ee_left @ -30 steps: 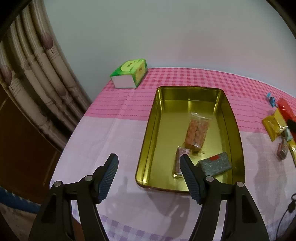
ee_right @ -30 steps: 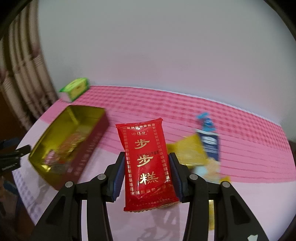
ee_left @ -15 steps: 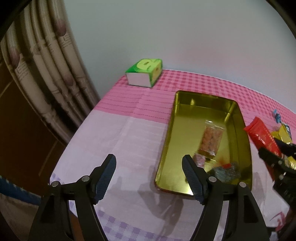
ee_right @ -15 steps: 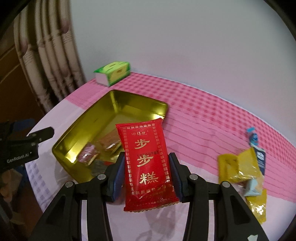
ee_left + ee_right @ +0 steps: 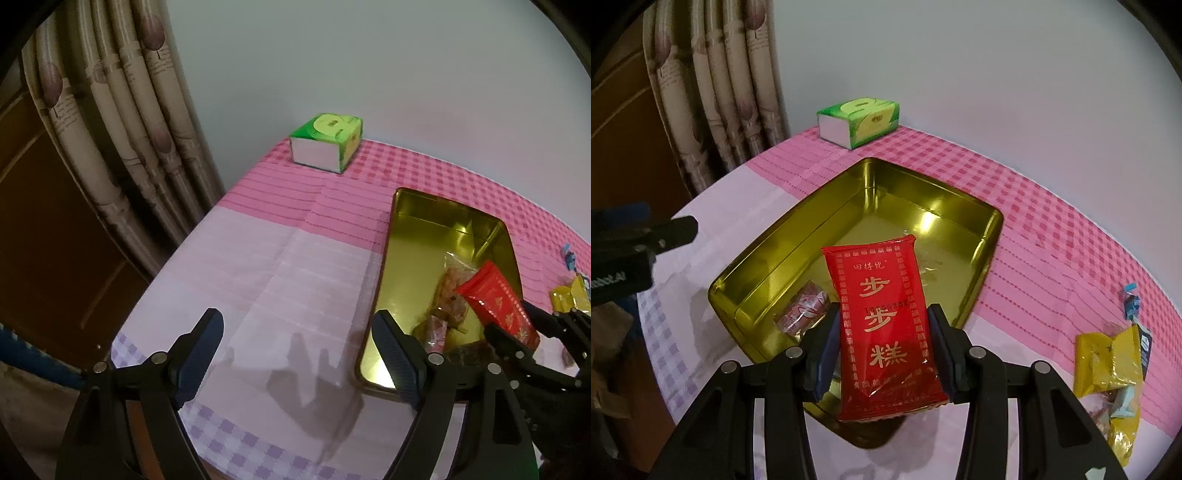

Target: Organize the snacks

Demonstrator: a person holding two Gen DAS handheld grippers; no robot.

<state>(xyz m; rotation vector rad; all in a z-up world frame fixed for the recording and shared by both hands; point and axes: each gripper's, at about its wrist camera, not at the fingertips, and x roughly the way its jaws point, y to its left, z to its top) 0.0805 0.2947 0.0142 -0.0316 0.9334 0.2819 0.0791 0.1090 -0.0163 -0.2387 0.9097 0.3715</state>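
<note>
R gripper (image 5: pixel 882 347) gripping red snack pack (image 5: pixel 884 325) over gold tin (image 5: pixel 982 254); L gripper (image 5: pixel 297 354) empty, jaws just been opening wide, hovering beside tin

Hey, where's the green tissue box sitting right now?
The green tissue box sits at the table's far edge against the wall, beyond the gold tin, near the curtain.

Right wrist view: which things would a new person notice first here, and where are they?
First comes the red snack packet, clamped in the right gripper above the near end of the gold tin. Next is the green tissue box at the far table edge, by the wall. Yellow snack packets lie on the cloth at the right.
</note>
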